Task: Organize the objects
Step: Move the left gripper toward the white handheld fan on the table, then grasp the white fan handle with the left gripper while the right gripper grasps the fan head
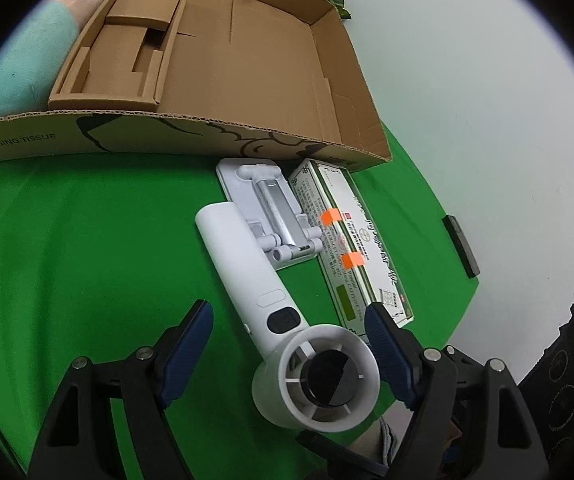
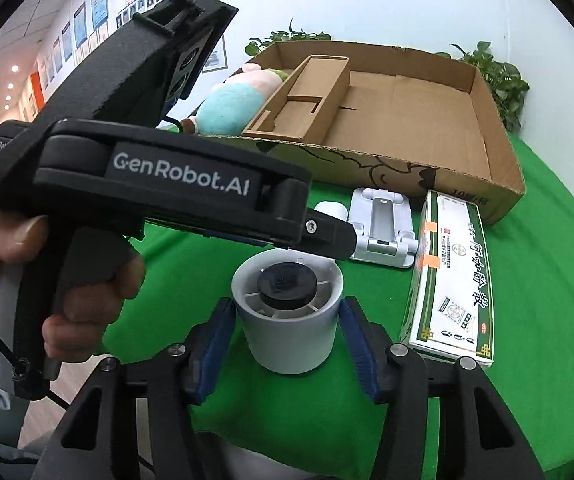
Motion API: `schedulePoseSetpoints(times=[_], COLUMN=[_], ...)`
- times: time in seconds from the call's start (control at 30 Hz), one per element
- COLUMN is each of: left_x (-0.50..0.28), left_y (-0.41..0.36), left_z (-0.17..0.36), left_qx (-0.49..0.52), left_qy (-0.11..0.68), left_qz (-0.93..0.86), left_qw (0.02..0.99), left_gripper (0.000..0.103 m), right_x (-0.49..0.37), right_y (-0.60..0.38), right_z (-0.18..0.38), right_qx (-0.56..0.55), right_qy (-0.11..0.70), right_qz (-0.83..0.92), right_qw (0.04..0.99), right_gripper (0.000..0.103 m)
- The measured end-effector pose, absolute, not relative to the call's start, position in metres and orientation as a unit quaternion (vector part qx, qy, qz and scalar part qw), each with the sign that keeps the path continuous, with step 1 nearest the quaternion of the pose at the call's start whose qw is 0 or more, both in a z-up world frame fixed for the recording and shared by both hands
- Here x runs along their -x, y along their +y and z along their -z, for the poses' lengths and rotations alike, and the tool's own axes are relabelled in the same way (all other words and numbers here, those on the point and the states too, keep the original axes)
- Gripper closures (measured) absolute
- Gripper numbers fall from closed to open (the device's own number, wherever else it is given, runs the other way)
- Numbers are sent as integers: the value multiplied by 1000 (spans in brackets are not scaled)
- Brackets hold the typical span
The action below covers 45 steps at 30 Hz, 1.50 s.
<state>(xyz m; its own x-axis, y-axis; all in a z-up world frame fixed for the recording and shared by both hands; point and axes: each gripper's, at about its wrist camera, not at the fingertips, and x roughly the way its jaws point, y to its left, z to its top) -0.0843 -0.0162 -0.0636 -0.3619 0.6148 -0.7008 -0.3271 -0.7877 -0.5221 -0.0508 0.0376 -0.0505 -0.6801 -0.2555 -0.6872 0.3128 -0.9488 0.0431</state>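
Right gripper (image 2: pixel 289 340), fingers narrowed on the round head of the white handheld fan (image 2: pixel 287 316) at lower centre, pads touching its sides; left gripper (image 1: pixel 287 356) wide astride that head, handle running up-frame over green cloth (image 1: pixel 67 240) toward the cardboard box (image 1: pixel 247 60).

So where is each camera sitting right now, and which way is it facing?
Left wrist: on the left gripper, angled down at the handheld fan between its open fingers; cardboard box beyond.
Right wrist: on the right gripper, pads flanking the fan head; left hand in view.
Shared: fan, phone stand, medicine box, cardboard box.
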Motion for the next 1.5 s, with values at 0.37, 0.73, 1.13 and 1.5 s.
schedulePoseSetpoints(times=[0.37,0.73,1.13,1.5], left_x=[79,67,71,72], left_y=[-30,-48,-54,-35], left_z=[60,53,74,84], left_qx=[484,478,503,540], left_qy=[-153,-111,-140,-207], left_qz=[-815,-831,-813,-765], left_qw=[281,260,256,282], left_gripper=[26,50,56,56], right_x=[39,33,53,50], right_y=[-9,-21,13,56], right_z=[54,48,41,43], right_qx=[-317,-300,-370,-388], right_qy=[233,247,52,13], right_qz=[910,904,894,903], right_qw=[127,175,248,182], right_gripper=[52,45,29,23])
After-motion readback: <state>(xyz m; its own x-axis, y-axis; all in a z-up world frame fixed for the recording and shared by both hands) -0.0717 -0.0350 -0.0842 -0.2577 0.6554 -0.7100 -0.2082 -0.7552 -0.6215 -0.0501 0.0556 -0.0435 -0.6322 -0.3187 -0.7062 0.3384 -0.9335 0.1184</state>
